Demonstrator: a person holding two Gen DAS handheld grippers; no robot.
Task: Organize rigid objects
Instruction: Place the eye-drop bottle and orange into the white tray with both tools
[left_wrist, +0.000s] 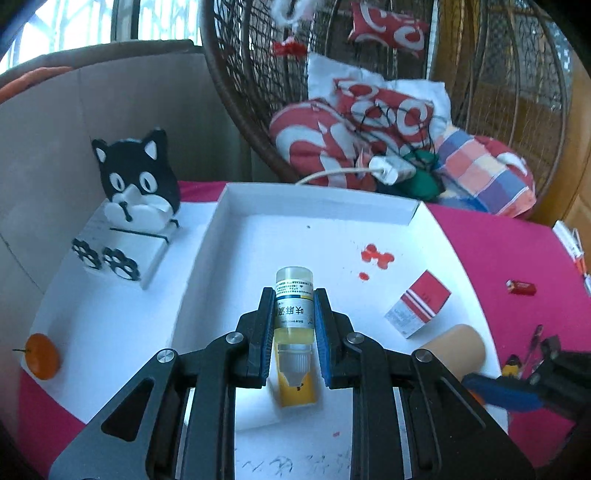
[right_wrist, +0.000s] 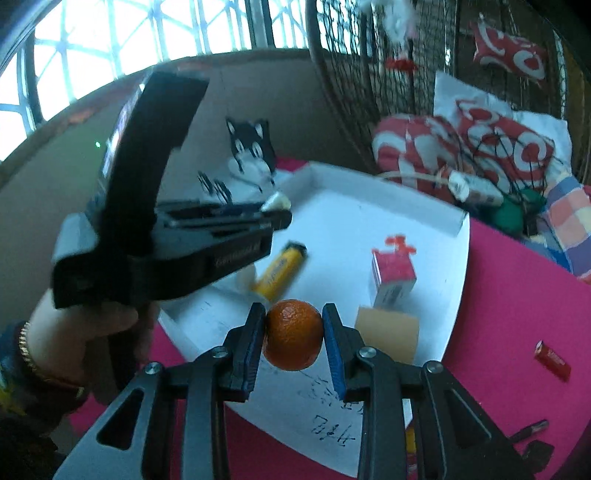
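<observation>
My left gripper (left_wrist: 294, 306) is shut on a small dropper bottle (left_wrist: 294, 295) with yellow liquid, held above the white tray (left_wrist: 369, 206). Under it a yellow lighter (left_wrist: 297, 393) lies in the tray; it also shows in the right wrist view (right_wrist: 282, 269). My right gripper (right_wrist: 293, 317) is shut on an orange (right_wrist: 293, 334) over the tray's near edge. A red-and-white box (left_wrist: 417, 308) and a beige cylinder (left_wrist: 456, 349) lie in the tray; they show in the right view as the box (right_wrist: 393, 275) and the cylinder (right_wrist: 388, 330). The left gripper's body (right_wrist: 166, 236) is at left.
A second orange (left_wrist: 43, 356) sits on the white board at far left. A black-and-white cat phone stand (left_wrist: 136, 199) stands beside the tray. A small red lighter (left_wrist: 521, 287) lies on the pink cloth at right. A wicker chair with cushions (left_wrist: 369, 122) stands behind.
</observation>
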